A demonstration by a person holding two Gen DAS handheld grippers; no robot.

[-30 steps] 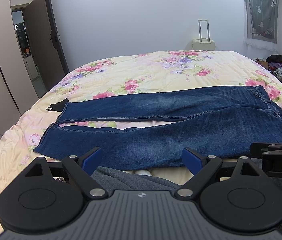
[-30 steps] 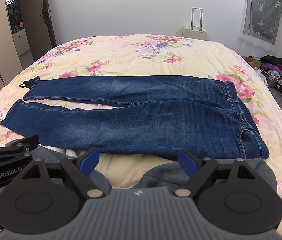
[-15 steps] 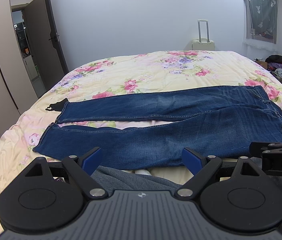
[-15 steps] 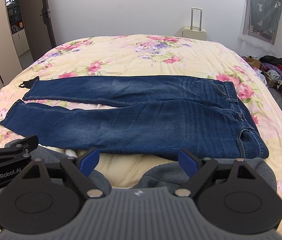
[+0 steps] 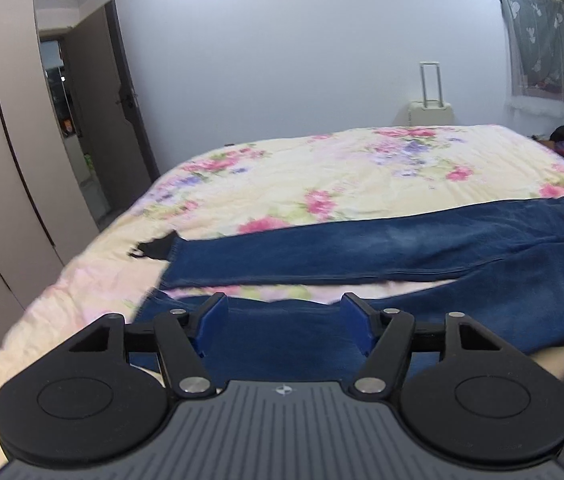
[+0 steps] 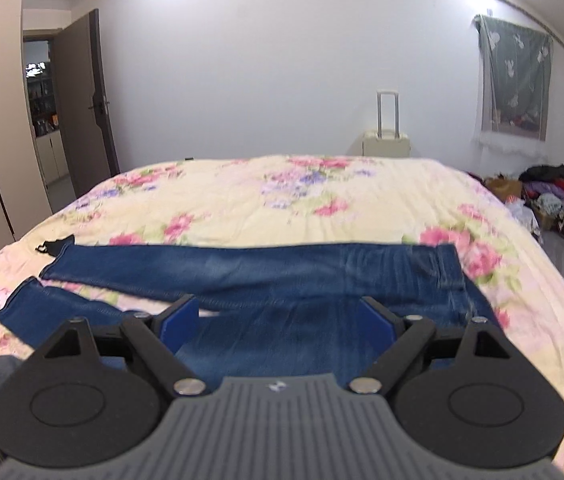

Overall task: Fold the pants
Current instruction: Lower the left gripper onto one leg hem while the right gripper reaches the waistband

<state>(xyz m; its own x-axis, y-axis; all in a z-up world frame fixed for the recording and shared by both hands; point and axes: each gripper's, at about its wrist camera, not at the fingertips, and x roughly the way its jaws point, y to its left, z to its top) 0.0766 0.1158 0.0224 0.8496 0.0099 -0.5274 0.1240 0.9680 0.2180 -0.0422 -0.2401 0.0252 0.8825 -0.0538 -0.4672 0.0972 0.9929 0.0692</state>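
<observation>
Presently, findings by item, largest first:

Bed (image 6: 362, 200): covered by a cream floral quilt; it carries the whole garment.

Pants (image 6: 282, 268): blue jeans laid flat across the near half of the bed, legs running to the left, waistband to the right. The two legs lie slightly apart, with a strip of quilt showing between them. In the left wrist view the pants (image 5: 402, 248) fill the lower right.

Wardrobe (image 5: 2, 160): tall beige doors along the left wall, beside an open dark door.

Suitcase (image 6: 387, 142): pale, handle raised, standing against the far wall beyond the bed.

Clothes pile (image 6: 554, 196): on the floor to the right of the bed.

Left gripper (image 5: 284, 326): over the near leg close to its hem end; fingers (image 5: 212, 322) apart and closing, denim seen below the gap, pads not pressing on it.

Right gripper (image 6: 280, 322): over the near leg toward the seat of the pants; fingers (image 6: 178, 322) wide apart, holding nothing, denim visible beneath.

Black item (image 5: 154, 248): small dark cloth piece lying on the quilt, touching the far leg's hem.
</observation>
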